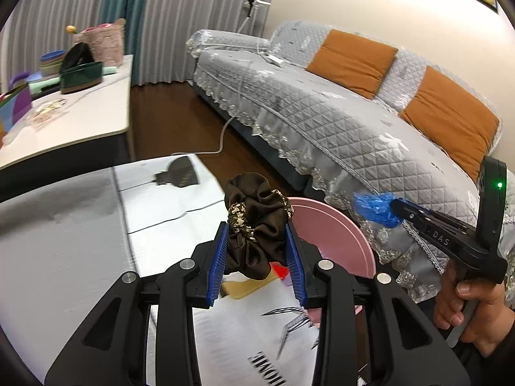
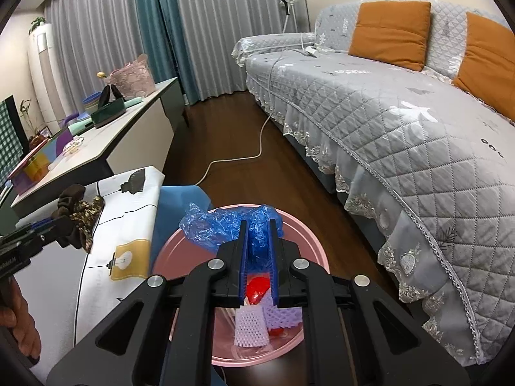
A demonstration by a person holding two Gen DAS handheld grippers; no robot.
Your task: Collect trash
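My left gripper (image 1: 257, 234) is shut on a dark brown scrunchie (image 1: 257, 225) with a gold-patterned band, held above the table edge beside the pink bin (image 1: 338, 225). It also shows in the right wrist view (image 2: 77, 215). My right gripper (image 2: 257, 234) is shut on a crumpled blue plastic bag (image 2: 222, 225), held directly over the pink bin (image 2: 309, 247). The bag also shows in the left wrist view (image 1: 376, 207). Inside the bin lie a red wrapper (image 2: 257, 288) and white and lilac foam nets (image 2: 251, 326).
A white table with a lamp-print cloth (image 2: 128, 225) stands left of the bin. A grey quilted sofa (image 2: 402, 112) with orange cushions fills the right. A side table (image 2: 122, 135) with bowls and baskets is at the back left. A white cable (image 2: 244, 157) crosses the wooden floor.
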